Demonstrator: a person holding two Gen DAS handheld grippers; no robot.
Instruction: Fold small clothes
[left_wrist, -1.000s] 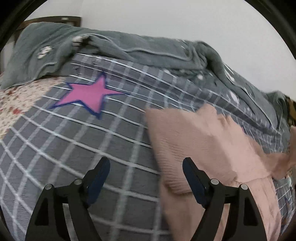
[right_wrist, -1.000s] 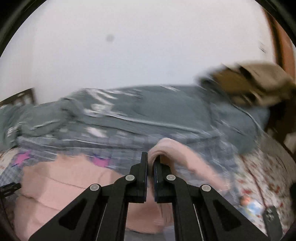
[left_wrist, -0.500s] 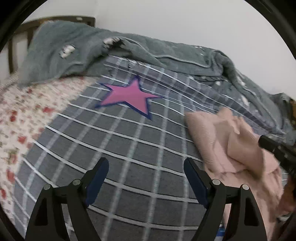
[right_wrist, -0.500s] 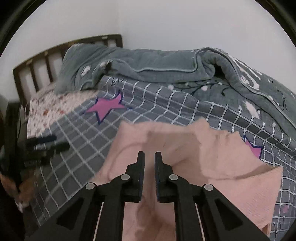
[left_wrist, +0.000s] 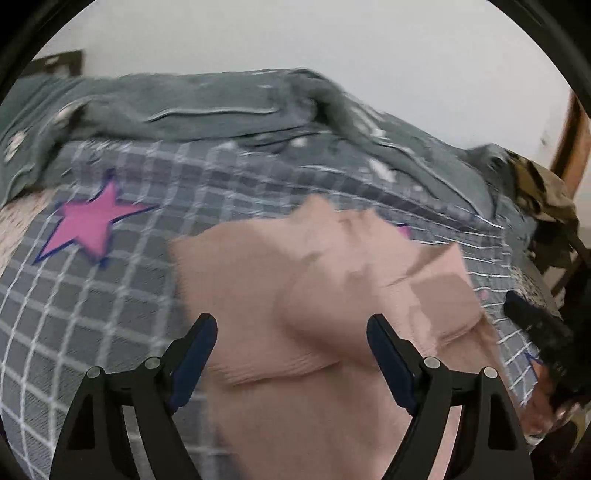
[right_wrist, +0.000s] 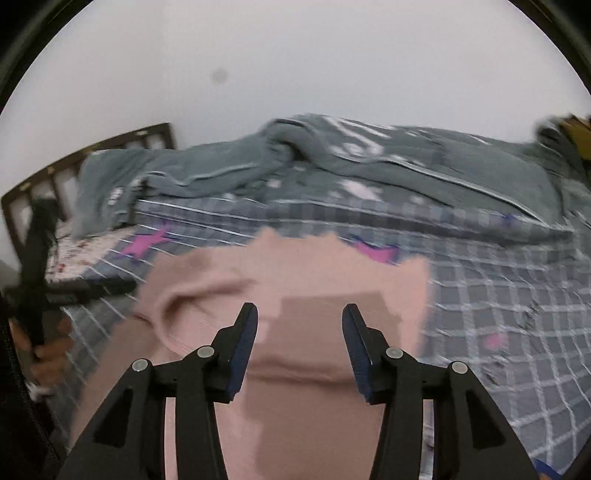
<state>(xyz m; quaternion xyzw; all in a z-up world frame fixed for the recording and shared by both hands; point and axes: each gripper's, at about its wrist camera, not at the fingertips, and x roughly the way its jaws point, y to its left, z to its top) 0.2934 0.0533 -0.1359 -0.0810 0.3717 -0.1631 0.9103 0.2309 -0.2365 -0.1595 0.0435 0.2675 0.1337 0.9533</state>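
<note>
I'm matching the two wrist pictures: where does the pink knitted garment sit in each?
Left wrist view: pink knitted garment fills the centre and bottom, right of the big pink star.
Right wrist view: garment sits centre to bottom, under the open jaws.
Shared landmark: the rumpled grey quilt behind it.

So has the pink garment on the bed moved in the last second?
Yes. The pink garment, bunched a second ago, now lies spread toward the pink star.

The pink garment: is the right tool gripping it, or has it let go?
Apart. In the right wrist view the right tool, which has just been opening, shows clear gaps beside both fingers, and the pink garment lies flat on the bed beyond them.
</note>
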